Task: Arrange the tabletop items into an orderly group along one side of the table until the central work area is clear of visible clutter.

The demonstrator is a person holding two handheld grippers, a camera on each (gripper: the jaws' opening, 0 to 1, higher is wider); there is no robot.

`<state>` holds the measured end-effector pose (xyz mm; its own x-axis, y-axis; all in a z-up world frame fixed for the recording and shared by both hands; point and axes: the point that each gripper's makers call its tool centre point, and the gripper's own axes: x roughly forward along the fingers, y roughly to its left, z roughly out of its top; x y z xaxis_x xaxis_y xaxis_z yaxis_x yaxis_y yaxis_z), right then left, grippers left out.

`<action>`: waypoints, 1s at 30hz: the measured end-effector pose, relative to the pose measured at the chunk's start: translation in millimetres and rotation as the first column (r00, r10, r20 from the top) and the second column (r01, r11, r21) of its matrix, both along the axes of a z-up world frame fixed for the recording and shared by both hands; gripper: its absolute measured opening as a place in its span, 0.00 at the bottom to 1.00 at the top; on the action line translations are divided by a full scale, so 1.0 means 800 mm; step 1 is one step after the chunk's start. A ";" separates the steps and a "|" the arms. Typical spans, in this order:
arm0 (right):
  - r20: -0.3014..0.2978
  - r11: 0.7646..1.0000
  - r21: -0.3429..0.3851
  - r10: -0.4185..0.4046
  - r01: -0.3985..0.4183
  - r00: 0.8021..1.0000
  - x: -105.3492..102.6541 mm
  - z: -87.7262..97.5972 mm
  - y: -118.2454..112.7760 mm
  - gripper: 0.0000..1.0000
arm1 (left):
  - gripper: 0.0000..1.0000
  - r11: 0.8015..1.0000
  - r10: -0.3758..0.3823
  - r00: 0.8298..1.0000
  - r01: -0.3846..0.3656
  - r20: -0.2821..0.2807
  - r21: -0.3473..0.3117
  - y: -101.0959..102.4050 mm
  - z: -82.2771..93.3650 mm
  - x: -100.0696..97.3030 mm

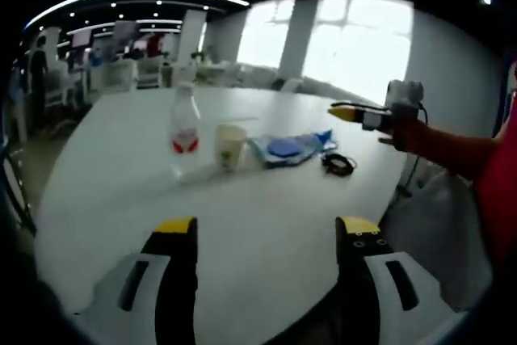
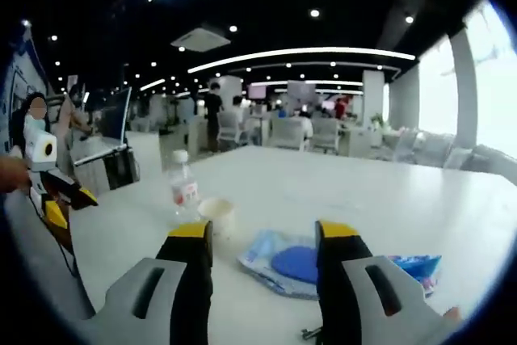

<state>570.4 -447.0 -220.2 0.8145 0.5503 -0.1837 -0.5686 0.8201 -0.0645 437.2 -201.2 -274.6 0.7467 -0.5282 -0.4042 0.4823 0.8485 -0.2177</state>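
Hovering left gripper (image 1: pixel 266 236): jaws wide, empty, facing the cluster.
Right gripper (image 2: pixel 260 240): wide too, empty, lined up over blue packet (image 2: pixel 295 264).
Bottle (image 1: pixel 184 131), paper cup (image 1: pixel 230 147): upright, side by side, mid-table.
Cable (image 1: pixel 338 164): probably earphones, beside packet.
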 end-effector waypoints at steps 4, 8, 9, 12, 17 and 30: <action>-0.012 0.999 0.010 -0.041 0.041 0.999 -0.016 0.004 -0.018 0.50 | 0.66 1.000 0.000 1.000 0.000 0.023 -0.002 -0.007 0.013 0.005; -0.006 0.996 0.016 -0.088 0.088 0.996 -0.032 0.013 -0.035 0.50 | 0.66 1.000 -0.022 0.999 0.022 0.049 -0.010 -0.025 0.023 0.009; -0.010 0.995 0.015 -0.098 0.098 0.995 -0.036 0.014 -0.038 0.50 | 0.66 1.000 -0.028 0.998 0.028 0.052 -0.008 -0.029 0.024 0.010; -0.017 0.991 0.010 -0.130 0.130 0.991 -0.050 0.016 -0.052 0.51 | 0.66 0.999 -0.051 0.997 0.051 0.062 0.007 -0.041 0.025 0.010; -0.028 0.983 -0.014 -0.185 0.185 0.982 -0.068 0.014 -0.074 0.52 | 0.66 0.997 -0.071 0.995 0.069 0.076 0.032 -0.046 0.028 0.008; -0.160 0.962 -0.015 -0.271 0.272 0.949 -0.093 -0.017 -0.088 0.83 | 0.68 0.999 -0.044 0.997 0.042 0.060 0.024 -0.034 0.027 0.000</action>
<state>496.0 -517.2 -233.5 0.8936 0.3145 -0.3204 -0.3272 0.9448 0.0149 437.2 -228.5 -252.8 0.7471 -0.5514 -0.3713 0.5300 0.8312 -0.1680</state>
